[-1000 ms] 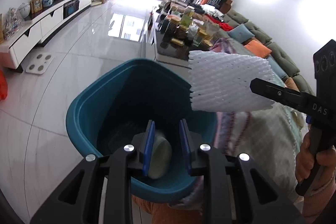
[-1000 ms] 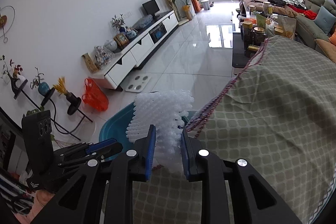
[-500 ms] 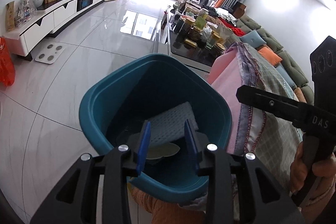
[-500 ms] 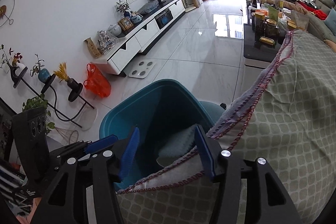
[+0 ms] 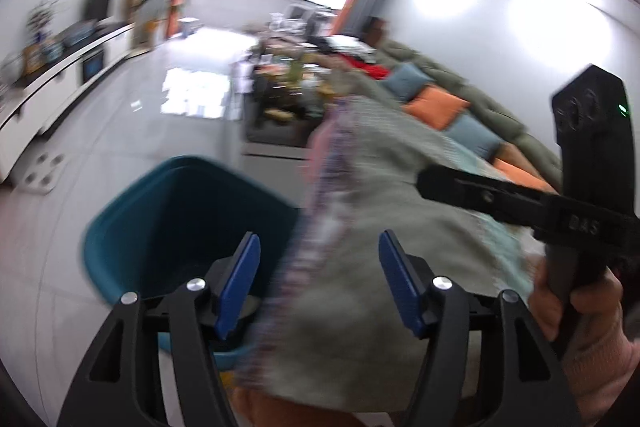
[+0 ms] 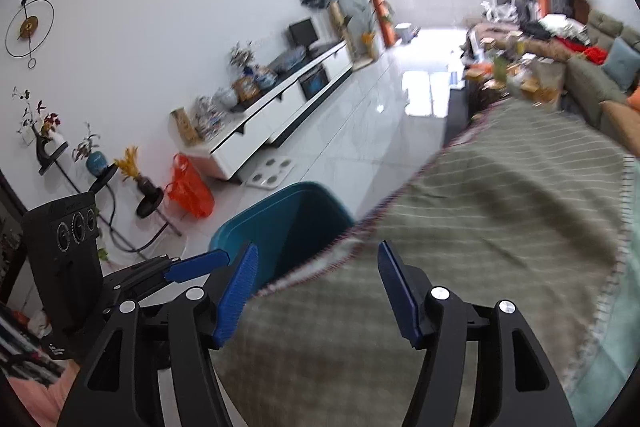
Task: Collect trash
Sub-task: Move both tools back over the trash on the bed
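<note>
A teal bin (image 5: 168, 211) stands on the floor beside the table's cloth-covered edge, low and left of centre in both views (image 6: 288, 223). Its contents are dark and blurred. My left gripper (image 5: 318, 277) hangs over the bin's right rim and the cloth edge, its jaws opening with nothing between them. My right gripper (image 6: 316, 287) is above the green checked tablecloth (image 6: 500, 227), its jaws also opening and empty. From the left wrist view the right gripper (image 5: 500, 195) is at the right, held by a hand (image 5: 576, 307). The left gripper (image 6: 188, 265) shows at the lower left of the right wrist view.
A white tiled floor stretches toward the windows. A long white TV cabinet (image 6: 280, 107) lines the left wall, with an orange bag (image 6: 190, 193) and a white scale (image 6: 270, 173) near it. A cluttered low table (image 5: 288, 95) and a sofa (image 5: 460, 107) lie beyond.
The white foam net left my right gripper and dropped into the bin; a pale item left my left gripper too. Both grippers opened wider and lifted back from the bin over the tablecloth.
</note>
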Available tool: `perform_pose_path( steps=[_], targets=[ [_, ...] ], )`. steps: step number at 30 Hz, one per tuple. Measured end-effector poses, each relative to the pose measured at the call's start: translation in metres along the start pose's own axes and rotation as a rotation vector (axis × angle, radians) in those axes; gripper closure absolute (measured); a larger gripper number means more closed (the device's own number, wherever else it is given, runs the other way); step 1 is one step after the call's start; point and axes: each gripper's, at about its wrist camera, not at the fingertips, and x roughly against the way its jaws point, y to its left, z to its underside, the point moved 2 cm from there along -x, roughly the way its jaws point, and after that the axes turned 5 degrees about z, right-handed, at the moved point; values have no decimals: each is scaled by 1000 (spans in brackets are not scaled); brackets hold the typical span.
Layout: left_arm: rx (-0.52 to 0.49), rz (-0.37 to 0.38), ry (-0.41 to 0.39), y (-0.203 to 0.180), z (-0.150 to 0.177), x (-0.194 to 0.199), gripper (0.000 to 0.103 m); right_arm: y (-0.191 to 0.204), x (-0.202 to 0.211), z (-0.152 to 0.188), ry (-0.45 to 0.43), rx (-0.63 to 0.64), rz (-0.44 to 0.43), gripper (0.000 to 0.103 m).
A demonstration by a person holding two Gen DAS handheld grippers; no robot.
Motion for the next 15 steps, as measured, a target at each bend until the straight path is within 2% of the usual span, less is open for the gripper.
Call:
perform_pose_path(
  steps=[7, 15],
  targets=[
    [-181, 246, 82, -91, 23, -30, 38, -51, 78, 24, -131, -61, 134, 39],
    [-310, 426, 200, -163, 57, -61, 38, -112, 147, 61, -213, -172, 293, 39]
  ],
)
